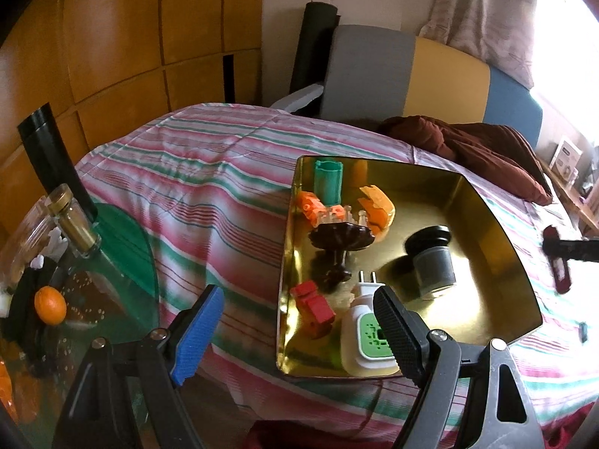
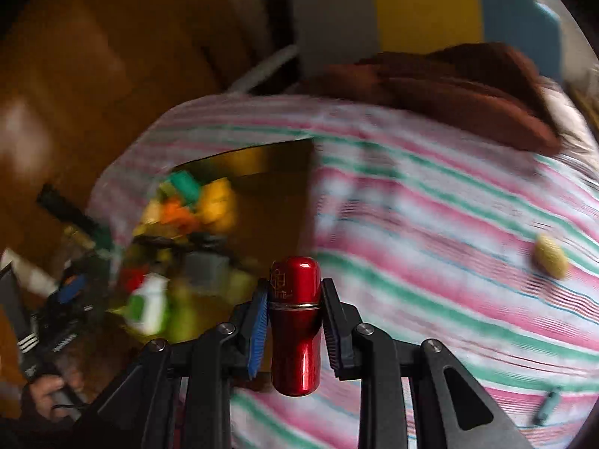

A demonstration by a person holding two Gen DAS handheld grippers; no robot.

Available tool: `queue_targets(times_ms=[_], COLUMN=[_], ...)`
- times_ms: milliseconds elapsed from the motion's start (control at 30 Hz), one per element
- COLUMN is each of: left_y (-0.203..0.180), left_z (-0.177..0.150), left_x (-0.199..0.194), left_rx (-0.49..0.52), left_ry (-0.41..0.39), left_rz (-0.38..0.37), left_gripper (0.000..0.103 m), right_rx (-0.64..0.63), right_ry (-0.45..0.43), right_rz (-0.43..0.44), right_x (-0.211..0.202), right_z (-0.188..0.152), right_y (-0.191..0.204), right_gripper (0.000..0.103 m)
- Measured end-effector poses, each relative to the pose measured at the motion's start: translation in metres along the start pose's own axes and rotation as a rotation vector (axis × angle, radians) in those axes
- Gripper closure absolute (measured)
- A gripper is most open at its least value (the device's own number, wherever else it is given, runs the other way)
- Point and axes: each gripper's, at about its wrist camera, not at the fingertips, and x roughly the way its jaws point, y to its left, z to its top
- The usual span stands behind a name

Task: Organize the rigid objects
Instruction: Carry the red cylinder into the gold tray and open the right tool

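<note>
A gold metal tray (image 1: 498, 232) lies on the striped bed. It holds a teal tube (image 1: 328, 183), orange pieces (image 1: 378, 207), a dark brown knob (image 1: 342, 241), a grey cylinder (image 1: 434, 265), a red block (image 1: 314, 307) and a white-green plug (image 1: 365, 340). My left gripper (image 1: 299, 331) is open and empty at the tray's near left corner. My right gripper (image 2: 295, 321) is shut on a red metal capsule (image 2: 295, 321), held upright right of the blurred tray (image 2: 277, 194). The right gripper also shows in the left wrist view (image 1: 561, 258) at the far right.
A glass side table (image 1: 112, 292) on the left carries a bottle (image 1: 75, 224) and an orange ball (image 1: 50, 305). A brown cloth (image 1: 468, 149) lies by the headboard. A yellow oval object (image 2: 550, 258) and a small grey item (image 2: 544, 406) lie on the bedspread at right.
</note>
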Motion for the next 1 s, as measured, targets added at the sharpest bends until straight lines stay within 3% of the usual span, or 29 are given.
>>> queue_targets(times_ms=[167,367,533,700,1000], left_y=[0.009,0.011,0.008,0.005,-0.008], left_z=[-0.002,-0.005,-0.006,-0.007,-0.003], left_x=[0.002,0.005,0.009,0.008,-0.001], left_rx=[-0.020,-0.026,-0.021,-0.013,0.026], left_ry=[0.007,0.019,0.031,0.028,0.003], left_rz=[0.012,0.015,0.012,0.010,0.002], left_gripper=[0.020,0.020,0.020,0.020,0.020], right_rx=[-0.079,-0.099,-0.126,-0.090,-0.065], right_ry=[0.075,0.194,0.251,0.242,0.135], right_rz=[0.065,0.110,0.079,0.133,0.101], right_x=[0.044,0.096,0.123,0.119,0.079], right_z=[-0.001,-0.004,-0.013,-0.014,-0.011], right_y=[0.052,0.084,0.097,0.095,0.075], right_gripper=[0.077,0.077,0.077,0.075,0.075])
